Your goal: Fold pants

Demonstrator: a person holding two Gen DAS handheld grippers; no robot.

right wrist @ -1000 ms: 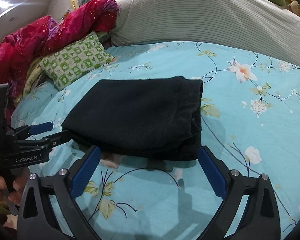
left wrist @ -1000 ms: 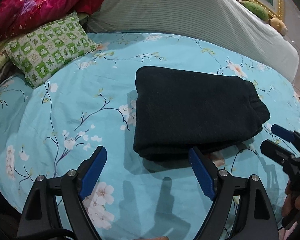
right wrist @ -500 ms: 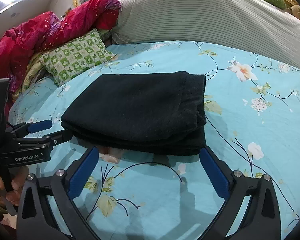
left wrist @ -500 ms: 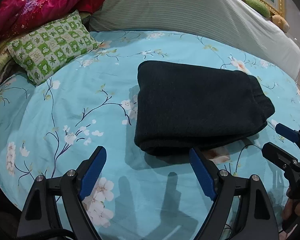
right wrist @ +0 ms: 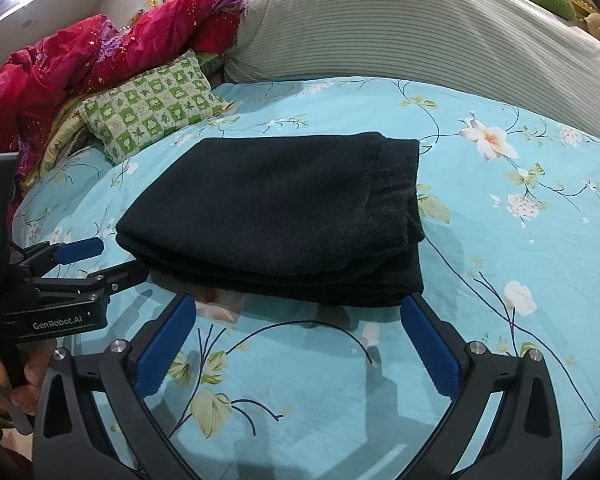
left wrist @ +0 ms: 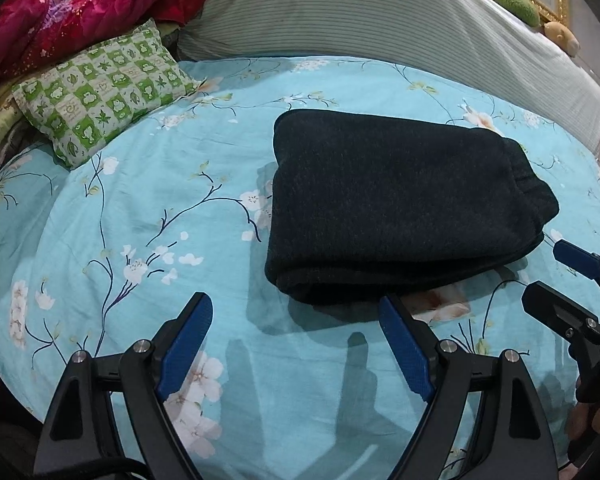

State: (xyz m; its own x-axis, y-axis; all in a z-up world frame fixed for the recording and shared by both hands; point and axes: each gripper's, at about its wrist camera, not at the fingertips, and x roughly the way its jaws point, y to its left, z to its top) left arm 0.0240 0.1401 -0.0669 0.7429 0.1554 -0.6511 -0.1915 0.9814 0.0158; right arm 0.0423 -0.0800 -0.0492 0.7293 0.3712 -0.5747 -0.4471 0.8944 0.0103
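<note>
The dark pants [left wrist: 396, 208] lie folded into a thick rectangle on the turquoise floral bedsheet [left wrist: 140, 220]; they also show in the right wrist view [right wrist: 284, 216]. My left gripper [left wrist: 296, 312] is open and empty, just short of the bundle's near edge. My right gripper [right wrist: 300, 312] is open and empty at the bundle's near edge. Each gripper shows in the other's view: the right one at the far right [left wrist: 556, 276], the left one at the far left [right wrist: 100, 260], both open.
A green checked pillow [left wrist: 100, 88] lies at the back left beside a crumpled red quilt [left wrist: 92, 12]. A large striped grey bolster [left wrist: 380, 20] runs along the back. Plush toys [left wrist: 516, 0] sit on the gold headboard frame.
Both grippers have drawn back and risen slightly from the folded pants, staying open. The pants have not moved.
</note>
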